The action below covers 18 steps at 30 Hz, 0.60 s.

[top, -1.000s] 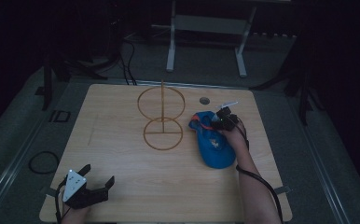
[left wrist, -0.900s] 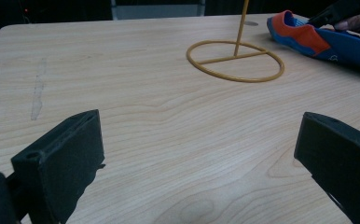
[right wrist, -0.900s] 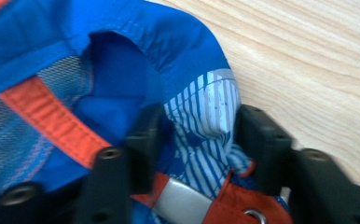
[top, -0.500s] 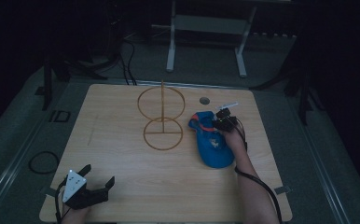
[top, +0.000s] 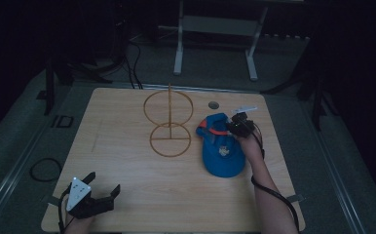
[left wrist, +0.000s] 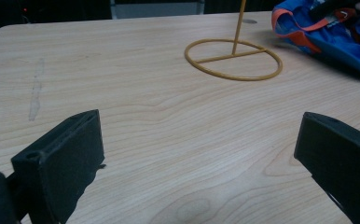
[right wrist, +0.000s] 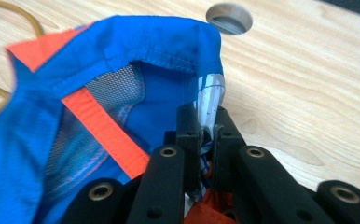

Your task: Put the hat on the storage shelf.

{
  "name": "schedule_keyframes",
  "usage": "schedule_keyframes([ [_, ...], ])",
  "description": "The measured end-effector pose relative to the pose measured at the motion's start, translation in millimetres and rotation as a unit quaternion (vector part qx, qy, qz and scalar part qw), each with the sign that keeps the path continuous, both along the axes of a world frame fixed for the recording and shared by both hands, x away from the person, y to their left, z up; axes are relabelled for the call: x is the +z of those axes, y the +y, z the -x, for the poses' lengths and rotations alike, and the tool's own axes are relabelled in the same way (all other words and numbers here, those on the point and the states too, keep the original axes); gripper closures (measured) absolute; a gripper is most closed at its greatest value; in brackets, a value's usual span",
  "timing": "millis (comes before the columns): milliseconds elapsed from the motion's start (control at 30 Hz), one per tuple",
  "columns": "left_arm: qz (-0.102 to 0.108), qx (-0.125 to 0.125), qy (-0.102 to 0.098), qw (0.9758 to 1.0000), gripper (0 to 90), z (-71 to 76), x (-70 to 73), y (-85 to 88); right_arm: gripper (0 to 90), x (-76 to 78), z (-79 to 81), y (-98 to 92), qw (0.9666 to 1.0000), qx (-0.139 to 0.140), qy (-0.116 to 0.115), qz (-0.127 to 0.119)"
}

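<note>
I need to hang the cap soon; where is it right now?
In the high view the cap lies on the table's right side, just right of the wire stand, its rear edge pinched in the right claw.

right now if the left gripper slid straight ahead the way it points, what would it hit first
Probably the yellow wire stand: the left gripper, jaws open, points across bare table toward the stand's base ring. The blue cap lies further right, likely off that line, though depth is hard to judge.

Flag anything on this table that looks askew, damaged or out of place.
Nothing looks damaged or spilled. The blue cap lies beside the wire stand, its rim pinched and partly lifted by the right claw. The stand is upright. The left claw rests open near the table's front edge.
</note>
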<state>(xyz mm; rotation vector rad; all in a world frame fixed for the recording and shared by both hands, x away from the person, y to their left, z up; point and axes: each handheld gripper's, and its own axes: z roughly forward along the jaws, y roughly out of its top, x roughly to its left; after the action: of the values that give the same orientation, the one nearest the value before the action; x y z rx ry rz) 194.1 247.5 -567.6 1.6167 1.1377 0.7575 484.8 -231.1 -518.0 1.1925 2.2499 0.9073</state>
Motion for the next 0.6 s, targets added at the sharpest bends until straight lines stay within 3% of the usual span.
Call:
schedule_keyframes([
  [133, -0.012, 0.001, 0.008, 0.9999, 1.8, -0.3, 0.6, -1.4, 84.9, 10.7, 8.2, -3.7, 0.9999, 0.0, -0.015, -0.005],
  [433, -0.001, 0.006, 0.021, 0.9998, 1.8, -0.8, 2.2, 0.5, 85.0, 31.8, 27.6, -11.7, 0.9986, 0.001, -0.047, -0.024],
  [600, -0.016, 0.008, 0.022, 0.9996, 1.8, -0.5, 2.6, 2.0, 85.1, 49.4, 43.2, -16.0, 0.9966, 0.005, -0.071, -0.042],
])
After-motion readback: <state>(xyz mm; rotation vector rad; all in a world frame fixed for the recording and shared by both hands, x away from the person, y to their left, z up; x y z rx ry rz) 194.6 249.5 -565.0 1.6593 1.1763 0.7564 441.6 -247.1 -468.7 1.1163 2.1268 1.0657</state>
